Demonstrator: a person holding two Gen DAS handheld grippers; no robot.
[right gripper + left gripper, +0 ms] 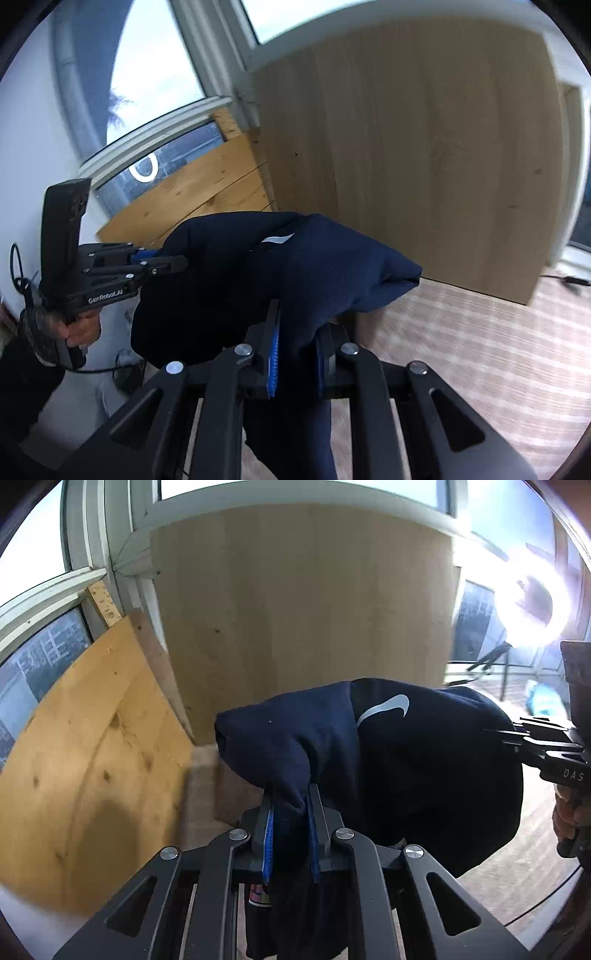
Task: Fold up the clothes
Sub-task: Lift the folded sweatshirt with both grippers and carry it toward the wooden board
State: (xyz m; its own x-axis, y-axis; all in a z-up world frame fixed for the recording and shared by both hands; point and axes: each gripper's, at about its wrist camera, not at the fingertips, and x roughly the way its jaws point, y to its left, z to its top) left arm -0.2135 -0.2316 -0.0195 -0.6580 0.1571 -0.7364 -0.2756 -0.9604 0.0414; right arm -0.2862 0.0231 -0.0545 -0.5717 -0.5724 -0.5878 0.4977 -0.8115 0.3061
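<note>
Here, a dark navy cloth garment with a pale curved logo (369, 746) hangs in the air, stretched between two black two-finger grippers. The left gripper (290, 823) has its jaws narrowed onto a bunched fold of the fabric, blue pads pressing it from both sides. The right gripper (297, 354) likewise has its jaws closed narrowly on another bunch of the same garment. In the right wrist view, a person's hand (83, 328) grips the left tool's handle. Behind the garment stands a tall light wooden panel (303, 602), with a yellowish plywood board (85, 746) leaning beside it under windows. The wood-patterned floor (480, 343) lies below, blurred.
</note>
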